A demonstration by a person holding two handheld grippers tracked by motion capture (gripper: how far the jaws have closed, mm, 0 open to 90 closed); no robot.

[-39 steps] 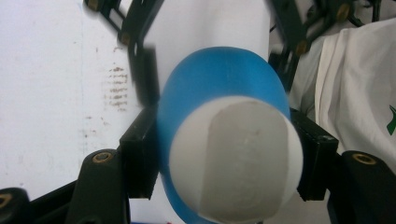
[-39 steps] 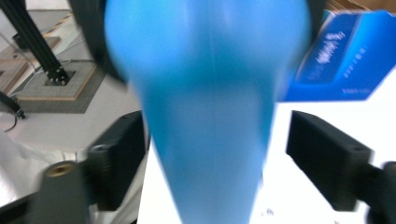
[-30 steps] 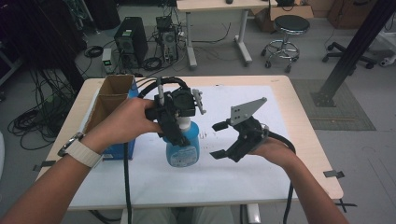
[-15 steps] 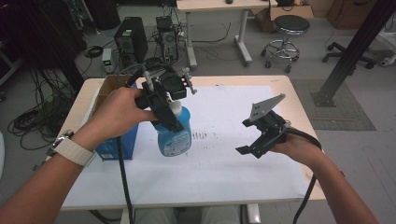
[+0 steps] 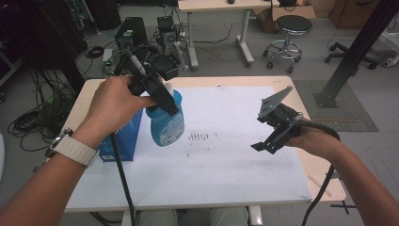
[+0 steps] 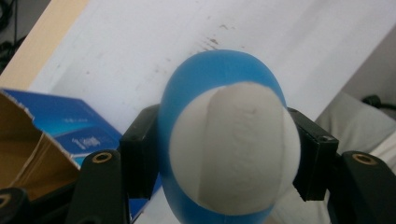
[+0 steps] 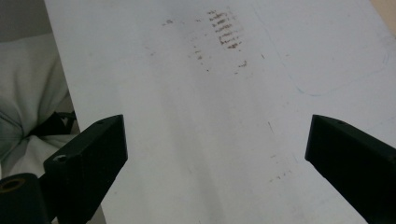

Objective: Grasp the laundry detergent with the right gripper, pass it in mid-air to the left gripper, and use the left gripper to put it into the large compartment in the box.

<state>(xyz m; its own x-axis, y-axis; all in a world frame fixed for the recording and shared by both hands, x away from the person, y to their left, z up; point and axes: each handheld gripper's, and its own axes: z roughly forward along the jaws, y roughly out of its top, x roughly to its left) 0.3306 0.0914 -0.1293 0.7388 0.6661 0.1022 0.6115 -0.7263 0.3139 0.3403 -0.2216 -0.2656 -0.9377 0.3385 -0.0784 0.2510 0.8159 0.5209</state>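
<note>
Gripped at its neck by the left gripper (image 5: 162, 101), a blue spray bottle (image 5: 165, 125) was seen raised off the white board (image 5: 226, 160) near the board's left side in the high view. Its long axis was tilted, with the white cap end (image 6: 233, 149) leaning up and away toward the far-left and the rounded base hanging toward the board. In the left gripper view the bottle was looked at end-on, its white top facing the camera, and both black jaws were pressed against the blue sides; the jaws were closed on it as far as its width allowed. How much liquid the bottle held could not be told.

Just to the left of the bottle, a blue cardboard box (image 5: 123, 136) was stood on the table (image 5: 221, 81), partly hidden by the left hand (image 5: 115, 106). Its top flap was seen torn open in the left gripper view, showing a brown interior (image 6: 23, 154); what lay inside could not be made out.

Well apart to the right, the right gripper (image 5: 270, 141) was held above the board with its jaws spread wide, having just been opening, and nothing was found between them in the right gripper view. A patch of dark smudges (image 5: 200, 137) was marked on the board between the bottle and that gripper.
</note>
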